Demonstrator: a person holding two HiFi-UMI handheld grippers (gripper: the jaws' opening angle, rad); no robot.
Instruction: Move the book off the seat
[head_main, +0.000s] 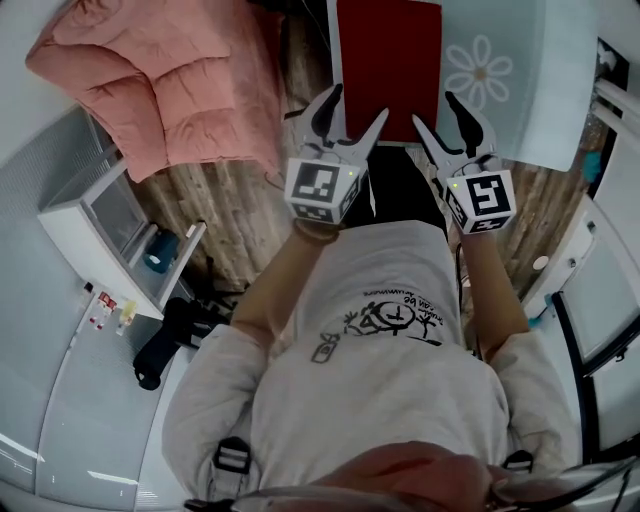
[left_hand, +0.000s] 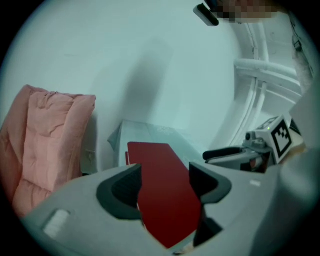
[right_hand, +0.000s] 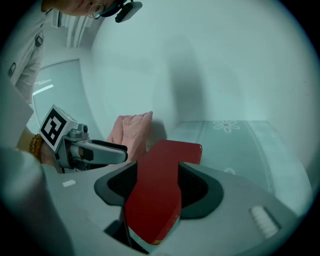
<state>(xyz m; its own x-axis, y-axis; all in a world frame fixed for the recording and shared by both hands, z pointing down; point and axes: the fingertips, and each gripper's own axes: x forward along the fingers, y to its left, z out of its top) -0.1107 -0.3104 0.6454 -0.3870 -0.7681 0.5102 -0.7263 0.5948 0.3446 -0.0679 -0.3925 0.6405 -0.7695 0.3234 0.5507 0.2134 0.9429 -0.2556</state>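
Observation:
A dark red book (head_main: 390, 65) lies on a pale seat with a daisy print (head_main: 505, 80), its near edge toward me. My left gripper (head_main: 358, 105) is at the book's near left corner and my right gripper (head_main: 435, 110) at its near right corner. In the left gripper view the book (left_hand: 167, 200) fills the gap between the dark pads (left_hand: 122, 192), which touch it on both sides. It is the same in the right gripper view, where the book (right_hand: 155, 200) sits squeezed between the pads (right_hand: 192, 192). Each view also shows the other gripper beside it.
A pink quilted cushion (head_main: 160, 90) rests on the wooden floor (head_main: 220, 200) to the left of the seat. A white shelf unit (head_main: 110, 230) holding a teal object (head_main: 160, 250) stands at the left. White furniture (head_main: 600, 290) lines the right side. My own torso fills the lower middle.

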